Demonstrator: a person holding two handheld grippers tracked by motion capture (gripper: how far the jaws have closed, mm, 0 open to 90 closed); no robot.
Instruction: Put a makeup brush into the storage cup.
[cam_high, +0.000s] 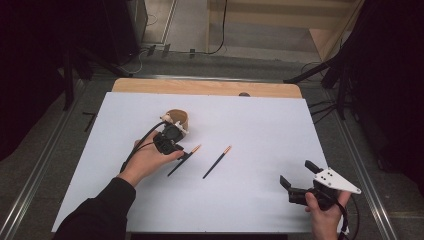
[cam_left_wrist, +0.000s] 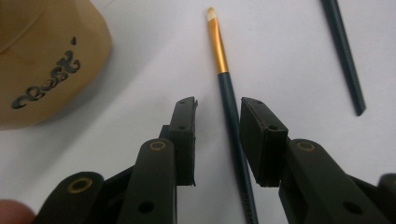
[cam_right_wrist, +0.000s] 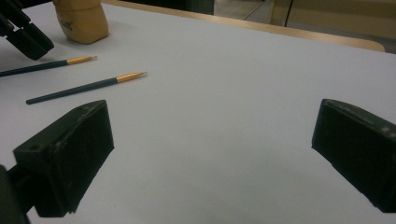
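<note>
**Two paintbrushes, one wooden holder, on white desk**

Two paintbrushes: nearer brush (cam_left_wrist: 229, 107), mid-desk left of centre, handle end hidden under the left gripper (cam_left_wrist: 218, 135), jaws narrowly parted astride it, pads not touching. Second brush (cam_high: 217, 162) just beside. One wooden holder (cam_high: 176, 119), partly hidden. Right gripper (cam_high: 297, 179), near-right corner, wide open, empty.

Two paintbrushes, near one (cam_left_wrist: 232, 119) and far one (cam_high: 216, 162): dark teal handles, gold collars, pale cream tips. Holder (cam_left_wrist: 44, 60): tan wood with a dark cut-out scroll pattern on its side. Table cover (cam_high: 260, 130): plain pale blue-white; table edge (cam_high: 205, 87): light wood. Left gripper (cam_left_wrist: 217, 133) and right gripper (cam_right_wrist: 210, 154): matte black; brass-coloured rings at the left one's pivots. Sleeve (cam_high: 97, 215): black.
</note>
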